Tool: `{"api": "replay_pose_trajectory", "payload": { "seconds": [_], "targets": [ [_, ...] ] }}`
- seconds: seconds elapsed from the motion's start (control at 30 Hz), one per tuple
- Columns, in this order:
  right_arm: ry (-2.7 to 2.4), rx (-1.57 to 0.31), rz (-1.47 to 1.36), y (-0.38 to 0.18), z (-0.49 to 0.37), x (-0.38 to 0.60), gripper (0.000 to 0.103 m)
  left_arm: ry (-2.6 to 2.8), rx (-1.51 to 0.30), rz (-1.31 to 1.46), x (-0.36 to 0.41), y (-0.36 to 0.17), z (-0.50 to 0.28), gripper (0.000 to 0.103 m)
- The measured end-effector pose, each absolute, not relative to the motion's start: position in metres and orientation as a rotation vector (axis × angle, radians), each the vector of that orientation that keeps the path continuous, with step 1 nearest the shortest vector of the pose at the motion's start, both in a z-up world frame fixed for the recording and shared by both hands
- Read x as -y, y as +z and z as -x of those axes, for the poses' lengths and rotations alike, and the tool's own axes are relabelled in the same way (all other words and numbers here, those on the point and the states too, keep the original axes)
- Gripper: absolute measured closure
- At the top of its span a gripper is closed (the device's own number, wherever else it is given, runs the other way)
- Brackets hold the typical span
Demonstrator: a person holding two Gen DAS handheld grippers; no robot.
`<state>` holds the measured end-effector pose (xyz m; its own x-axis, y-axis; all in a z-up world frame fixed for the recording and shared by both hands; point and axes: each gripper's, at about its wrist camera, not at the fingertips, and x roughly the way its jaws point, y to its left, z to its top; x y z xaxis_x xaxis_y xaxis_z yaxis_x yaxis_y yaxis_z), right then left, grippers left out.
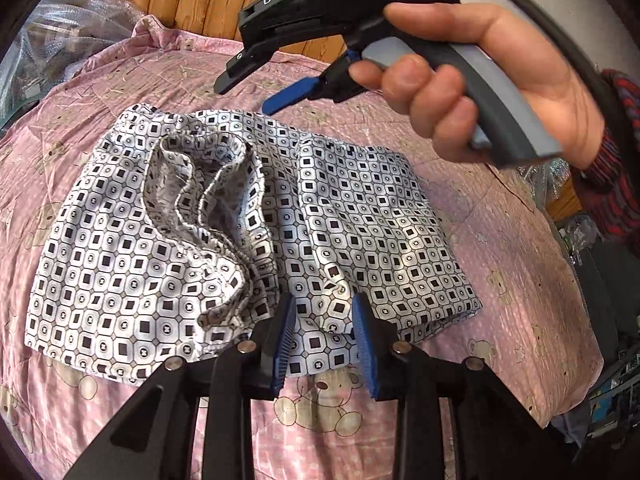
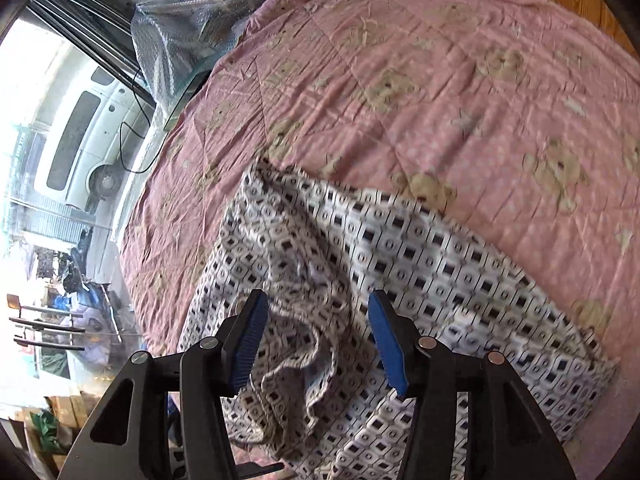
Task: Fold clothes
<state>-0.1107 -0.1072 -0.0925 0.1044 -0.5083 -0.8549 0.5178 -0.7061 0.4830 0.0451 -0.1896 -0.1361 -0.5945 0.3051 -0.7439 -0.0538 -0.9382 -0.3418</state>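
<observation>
Left wrist view: my left gripper (image 1: 325, 334) fingers apart over shorts (image 1: 240, 240) near edge; right gripper (image 2: 318, 340) spread, empty. Mid-fold; next, pinch hem.

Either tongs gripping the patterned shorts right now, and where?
Neither. Left tongs are open over the shorts' near hem; right tongs are open above the waistband.

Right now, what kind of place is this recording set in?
Most likely a bedroom at street level: patterned shorts lie on a pink bear-print quilt over a bed with a wooden headboard, and a window shows a parked van outside.
</observation>
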Motion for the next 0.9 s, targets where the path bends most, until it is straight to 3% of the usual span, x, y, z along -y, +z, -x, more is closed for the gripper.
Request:
{"api": "replay_pose_trajectory", "payload": {
  "seconds": [0.1,0.17,0.2,0.23,0.3,0.53,0.67,0.83,0.9],
  "targets": [
    [-1.687,-0.082,-1.530,-0.088,0.094,0.130,0.050,2.559,0.375,1.308,0.178,-0.131,-0.048,0.072],
    [-1.690,-0.251,-1.453,-0.089,0.082,0.148,0.053,2.564,0.343,1.290,0.175,-0.121,-0.056,0.072],
    [-1.709,-0.364,-1.440,-0.094,0.079,0.153,0.058,2.590,0.322,1.277,0.177,-0.114,-0.063,0.072],
    [-1.750,-0.441,-1.456,-0.101,0.083,0.150,0.076,2.636,0.304,1.275,0.184,-0.109,-0.068,0.072],
    [-1.860,-0.525,-1.493,-0.110,0.097,0.134,0.078,2.728,0.330,1.266,0.206,-0.101,-0.077,0.072],
    [-2.104,-0.250,-1.577,-0.077,0.111,0.061,0.067,2.862,0.652,1.331,0.308,-0.122,-0.065,0.072],
    [-2.028,-0.120,-1.445,-0.056,0.096,0.091,0.067,2.805,0.638,1.486,0.319,-0.159,-0.048,0.072],
    [-1.882,-0.450,-1.601,-0.120,0.089,0.113,0.077,2.821,0.632,1.551,0.315,-0.173,-0.052,0.072],
    [-1.904,-0.360,-1.643,-0.117,0.097,0.101,0.073,2.820,0.716,1.465,0.309,-0.158,-0.056,0.072]
  ]
}}
